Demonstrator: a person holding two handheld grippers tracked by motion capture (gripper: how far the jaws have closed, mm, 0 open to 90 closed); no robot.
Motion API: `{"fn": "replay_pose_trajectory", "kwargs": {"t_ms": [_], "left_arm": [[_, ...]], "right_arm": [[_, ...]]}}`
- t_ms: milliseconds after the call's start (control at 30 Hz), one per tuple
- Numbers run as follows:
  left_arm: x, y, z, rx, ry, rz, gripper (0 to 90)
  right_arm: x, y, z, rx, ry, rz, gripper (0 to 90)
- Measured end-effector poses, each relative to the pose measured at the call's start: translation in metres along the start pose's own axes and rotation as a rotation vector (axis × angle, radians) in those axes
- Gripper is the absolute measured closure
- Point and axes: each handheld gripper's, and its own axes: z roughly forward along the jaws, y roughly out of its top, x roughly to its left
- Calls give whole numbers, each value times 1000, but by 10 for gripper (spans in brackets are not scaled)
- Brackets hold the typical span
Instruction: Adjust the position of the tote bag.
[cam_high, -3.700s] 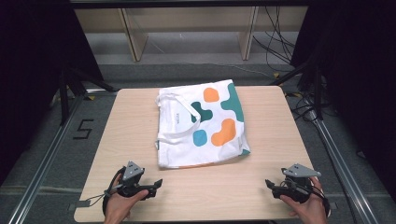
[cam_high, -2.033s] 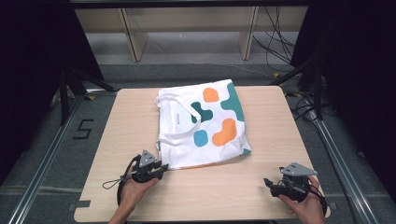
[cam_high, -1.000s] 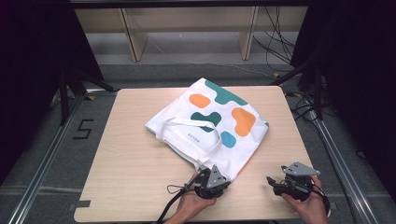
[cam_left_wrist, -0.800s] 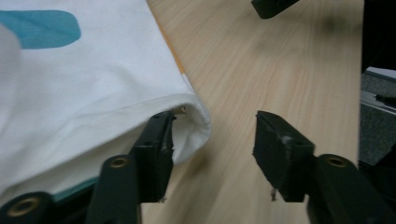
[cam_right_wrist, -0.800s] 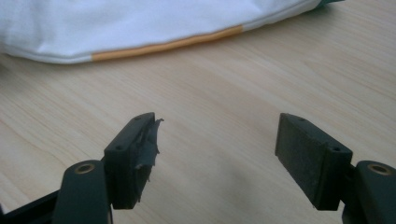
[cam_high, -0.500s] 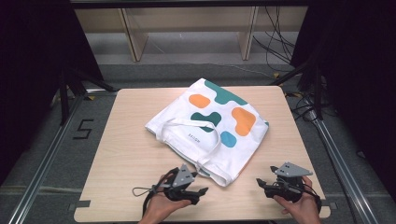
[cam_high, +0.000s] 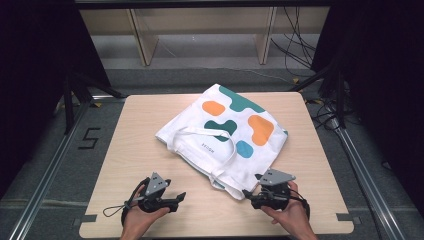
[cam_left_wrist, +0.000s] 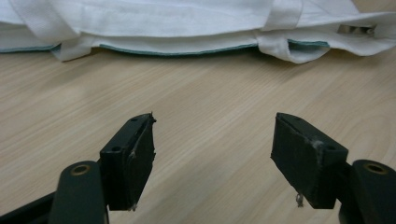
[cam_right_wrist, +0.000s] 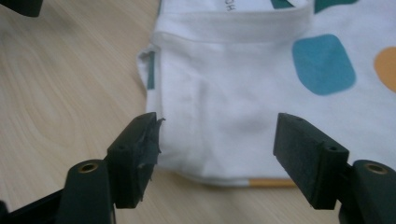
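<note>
The right gripper (cam_right_wrist: 217, 158) has its jaws apart, having just closed in a little, and they straddle the near corner of the white tote bag (cam_right_wrist: 243, 102) without pressing it; the hem lies just ahead of the pads, though whether the fabric brushes them is hard to tell from here. The left gripper (cam_left_wrist: 212, 161) has just been opening and now stands wide over bare wood, nothing between its jaws, with the bag's folded edge and green trim well ahead of it. On the table (cam_high: 145, 150) the bag (cam_high: 225, 135) lies flat and turned at an angle, its corner reaching toward the near edge by the right gripper (cam_high: 248, 195). The left gripper (cam_high: 179, 197) sits near the front edge, with open tabletop to its left and before it.
</note>
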Motion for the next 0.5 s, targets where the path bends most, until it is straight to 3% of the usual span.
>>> {"fn": "replay_pose_trajectory", "kwargs": {"t_ms": [33, 100, 167, 267, 300, 367, 500], "left_arm": [[3, 0, -1, 2, 9, 35, 291], [4, -1, 0, -1, 14, 29, 287], [2, -1, 3, 8, 24, -5, 271], [3, -1, 6, 25, 18, 40, 268], [0, -1, 6, 17, 19, 6, 267], [1, -1, 6, 9, 19, 37, 264], [3, -1, 5, 7, 31, 11, 260]], "right_arm": [[2, 3, 3, 8, 5, -12, 357], [8, 8, 12, 25, 14, -36, 388], [13, 12, 20, 43, 17, -68, 447], [18, 15, 30, 97, -18, -100, 476], [19, 16, 33, 111, -31, -114, 489], [21, 15, 35, 134, -44, -140, 546], [21, 10, 35, 153, -27, -203, 667]]}}
